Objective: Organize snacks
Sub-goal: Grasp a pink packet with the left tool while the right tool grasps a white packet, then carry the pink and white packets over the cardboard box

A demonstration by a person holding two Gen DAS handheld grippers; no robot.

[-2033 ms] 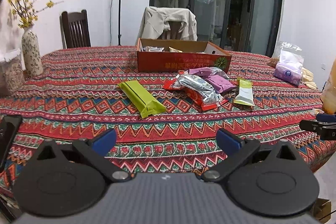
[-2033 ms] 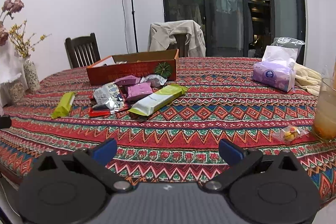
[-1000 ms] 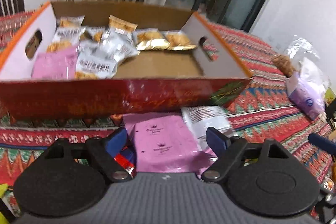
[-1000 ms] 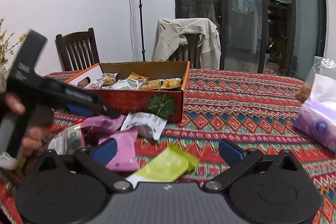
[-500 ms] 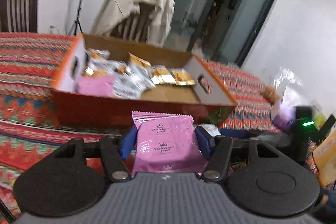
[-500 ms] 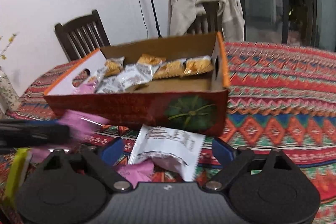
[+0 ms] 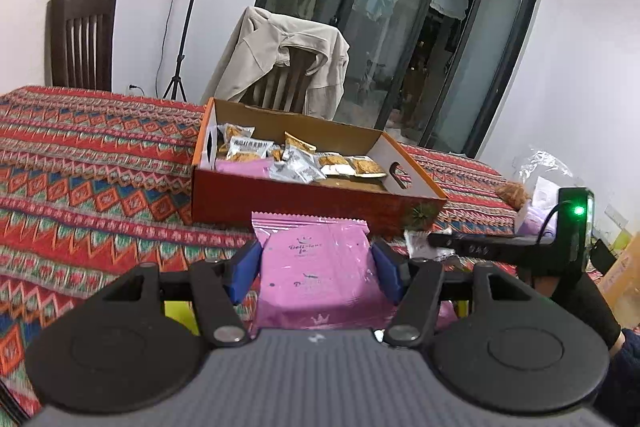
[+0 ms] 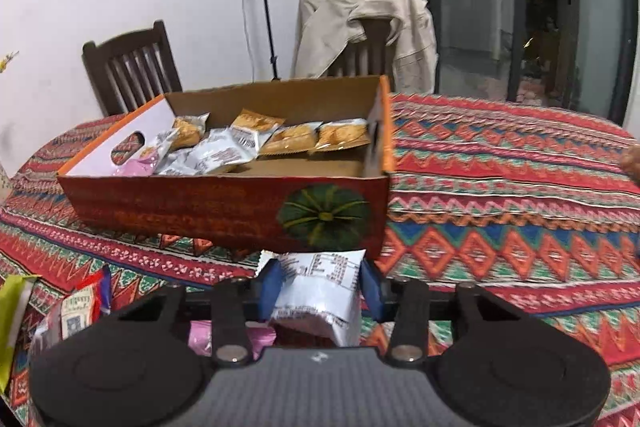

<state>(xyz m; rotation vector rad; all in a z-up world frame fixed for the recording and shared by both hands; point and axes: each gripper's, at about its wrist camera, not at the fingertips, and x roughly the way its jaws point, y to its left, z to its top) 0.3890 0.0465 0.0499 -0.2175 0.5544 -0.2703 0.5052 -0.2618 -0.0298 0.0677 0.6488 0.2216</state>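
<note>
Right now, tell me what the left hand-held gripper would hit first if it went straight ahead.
Likely the near wall of the red box. The left hand-held gripper holds a pink packet that points at that wall, though depth is hard to judge.

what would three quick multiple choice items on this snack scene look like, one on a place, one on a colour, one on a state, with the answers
1. Where is the cardboard box?
A. on the patterned tablecloth
B. on a chair
C. on the floor

2. What colour is the snack packet in the left gripper?
A. green
B. pink
C. orange

3. What is between the fingers of the right gripper?
A. nothing
B. a glass
C. a white snack packet

Answers:
1 A, the box stands on the tablecloth.
2 B, the packet between the blue pads is pink with dark print.
3 C, the white snack packet sits between the fingers as the jaws are closing on it.
</note>
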